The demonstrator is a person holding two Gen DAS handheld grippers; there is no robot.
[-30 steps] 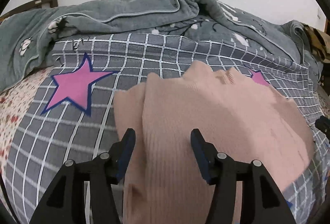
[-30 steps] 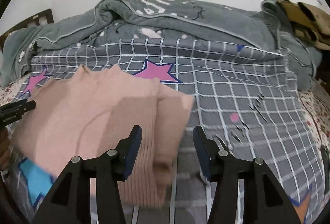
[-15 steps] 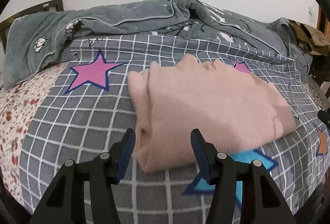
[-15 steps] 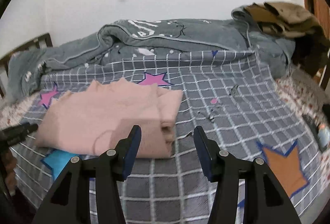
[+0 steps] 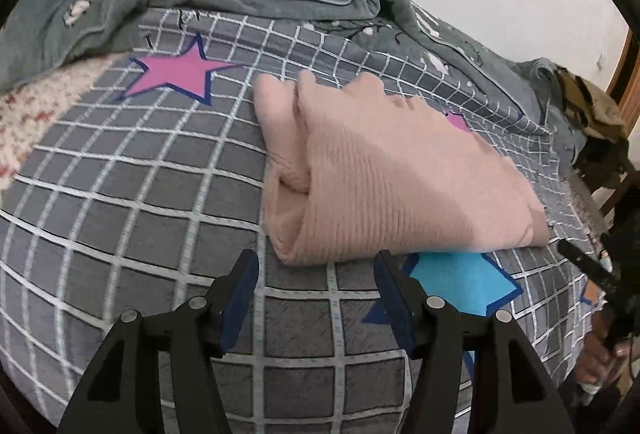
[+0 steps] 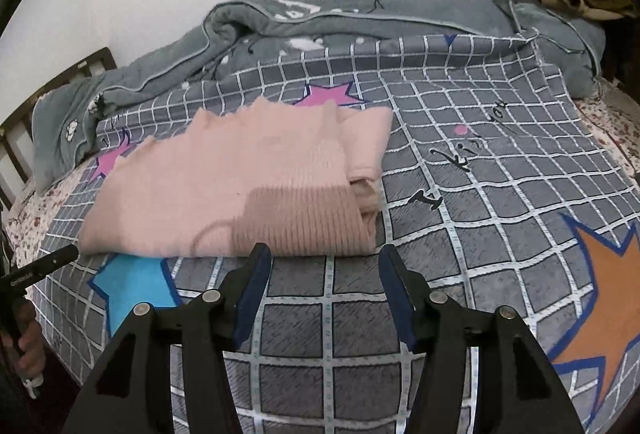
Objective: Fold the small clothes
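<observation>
L gripper: jaws apart, empty, just opened a bit | pink ribbed sweater: folded on checked quilt, just beyond tips; prob. soft, light, limp, take doubled near edge | R gripper: same.

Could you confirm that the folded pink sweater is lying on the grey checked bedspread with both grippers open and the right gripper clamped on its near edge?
Not quite: the right gripper is not clamped on anything. In the right wrist view its jaws stand open just short of the pink sweater, nothing between them. The rest holds: the sweater lies folded on the grey checked bedspread, and the left gripper is open too.
</observation>
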